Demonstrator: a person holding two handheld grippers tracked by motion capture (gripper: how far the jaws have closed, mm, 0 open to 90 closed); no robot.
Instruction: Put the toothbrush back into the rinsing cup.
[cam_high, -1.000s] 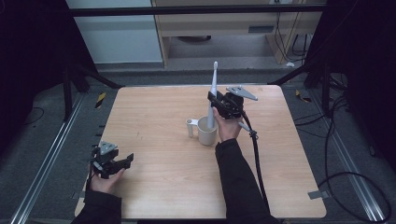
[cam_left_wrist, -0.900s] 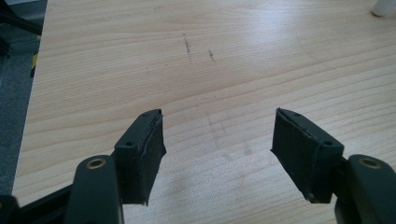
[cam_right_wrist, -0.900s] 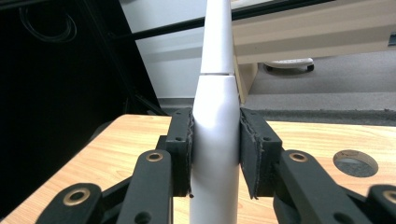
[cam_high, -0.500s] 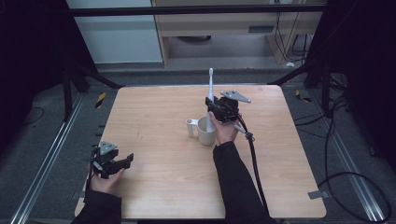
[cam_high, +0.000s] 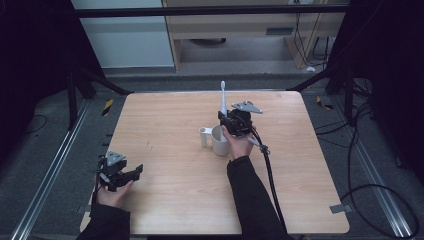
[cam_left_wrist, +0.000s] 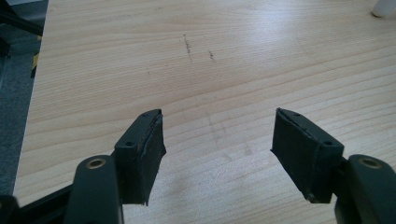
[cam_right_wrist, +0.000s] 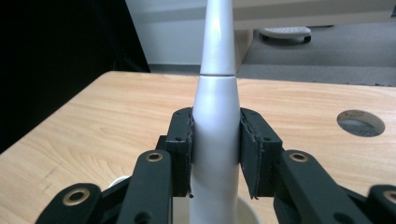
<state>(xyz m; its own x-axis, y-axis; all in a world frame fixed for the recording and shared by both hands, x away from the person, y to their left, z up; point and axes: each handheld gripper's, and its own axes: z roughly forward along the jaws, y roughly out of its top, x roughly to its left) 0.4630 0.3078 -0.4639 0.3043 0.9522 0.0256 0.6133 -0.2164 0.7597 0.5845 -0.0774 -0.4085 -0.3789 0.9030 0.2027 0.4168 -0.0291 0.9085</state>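
Note:
A white electric toothbrush (cam_high: 223, 99) stands upright, brush head up, over a white mug (cam_high: 218, 141) with its handle to the left, near the table's middle. My right gripper (cam_high: 231, 121) is shut on the toothbrush's body. In the right gripper view both pads press its white body (cam_right_wrist: 215, 140), and its lower end reaches down to the mug's rim (cam_right_wrist: 247, 210). My left gripper (cam_high: 131, 174) rests at the table's front left, open. The left gripper view has its fingers (cam_left_wrist: 142, 154) wide apart over bare wood.
The wooden table (cam_high: 165, 125) has a round cable hole (cam_right_wrist: 360, 122) near its far edge. Metal rails and cables run along the floor on both sides. A cabinet and desk stand beyond the table.
My right gripper has come down and slightly left with the toothbrush, bringing its lower end to the mug. The left gripper has not moved.

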